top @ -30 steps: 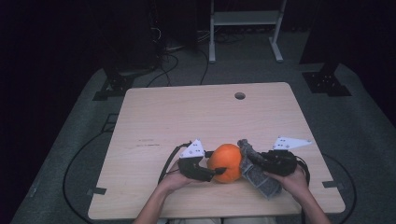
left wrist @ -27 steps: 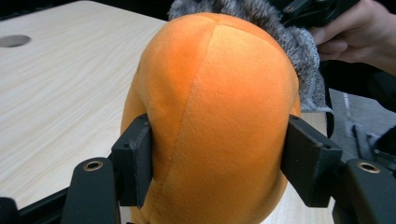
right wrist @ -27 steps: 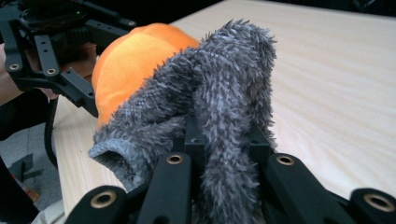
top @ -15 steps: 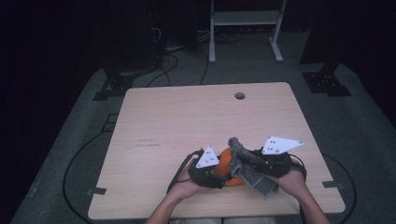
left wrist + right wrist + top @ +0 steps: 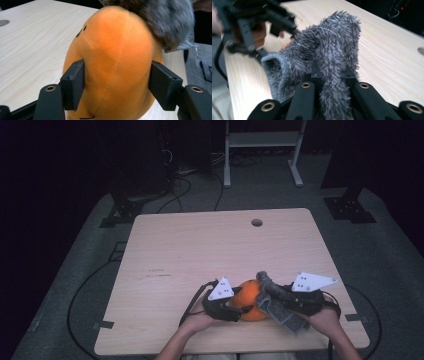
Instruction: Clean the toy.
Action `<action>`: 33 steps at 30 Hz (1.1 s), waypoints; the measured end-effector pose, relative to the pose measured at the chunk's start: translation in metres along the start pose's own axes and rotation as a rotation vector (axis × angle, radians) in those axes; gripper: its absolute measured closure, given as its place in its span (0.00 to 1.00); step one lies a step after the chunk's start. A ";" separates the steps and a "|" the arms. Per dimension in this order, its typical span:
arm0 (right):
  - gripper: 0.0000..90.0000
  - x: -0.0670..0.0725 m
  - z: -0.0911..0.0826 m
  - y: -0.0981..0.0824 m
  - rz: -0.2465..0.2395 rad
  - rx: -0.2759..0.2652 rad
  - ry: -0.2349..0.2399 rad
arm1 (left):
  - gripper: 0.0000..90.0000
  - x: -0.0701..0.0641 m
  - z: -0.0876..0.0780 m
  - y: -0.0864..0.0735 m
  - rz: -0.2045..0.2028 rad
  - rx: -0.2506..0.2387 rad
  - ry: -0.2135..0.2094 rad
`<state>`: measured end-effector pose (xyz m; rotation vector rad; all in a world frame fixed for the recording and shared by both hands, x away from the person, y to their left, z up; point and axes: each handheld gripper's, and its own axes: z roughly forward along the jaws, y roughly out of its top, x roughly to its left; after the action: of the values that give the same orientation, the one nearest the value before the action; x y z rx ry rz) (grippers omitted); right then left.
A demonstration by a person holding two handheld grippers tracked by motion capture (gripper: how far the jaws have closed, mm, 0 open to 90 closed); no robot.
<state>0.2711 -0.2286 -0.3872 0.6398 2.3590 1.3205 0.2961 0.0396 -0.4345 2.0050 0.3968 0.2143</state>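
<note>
Left claw (image 5: 243, 309) first: its jaws press both flanks of the orange plush toy (image 5: 117, 65), which sits on the wooden counter (image 5: 200, 250) near the front edge. Over to the right claw (image 5: 274, 296), pinched tight on a fuzzy grey cloth (image 5: 327, 57) draped against the toy's top.

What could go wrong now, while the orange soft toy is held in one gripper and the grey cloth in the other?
1. The left gripper squeezes the orange soft toy low on its rounded sides; the plush may slip out when rubbed.
2. The right gripper pinches only a narrow fold of the grey fuzzy cloth, so the cloth may pull free.
3. Both work near the table's front edge; a dropped toy might roll off.
</note>
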 end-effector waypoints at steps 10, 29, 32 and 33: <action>0.86 -0.004 0.017 0.031 -0.004 -0.002 0.094 | 0.44 -0.014 -0.001 0.000 0.117 0.037 0.008; 0.86 -0.020 -0.009 -0.021 0.124 0.007 0.114 | 0.39 -0.003 -0.001 -0.002 0.005 0.003 0.012; 0.86 -0.006 -0.006 -0.006 0.062 0.021 0.143 | 0.42 -0.012 0.001 0.000 0.097 0.043 -0.003; 0.86 -0.003 -0.003 0.001 0.042 0.026 0.151 | 0.42 -0.013 0.001 0.000 0.105 0.048 0.000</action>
<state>0.2716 -0.2321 -0.3847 0.6197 2.4985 1.4037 0.2839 0.0339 -0.4345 2.0750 0.2996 0.2730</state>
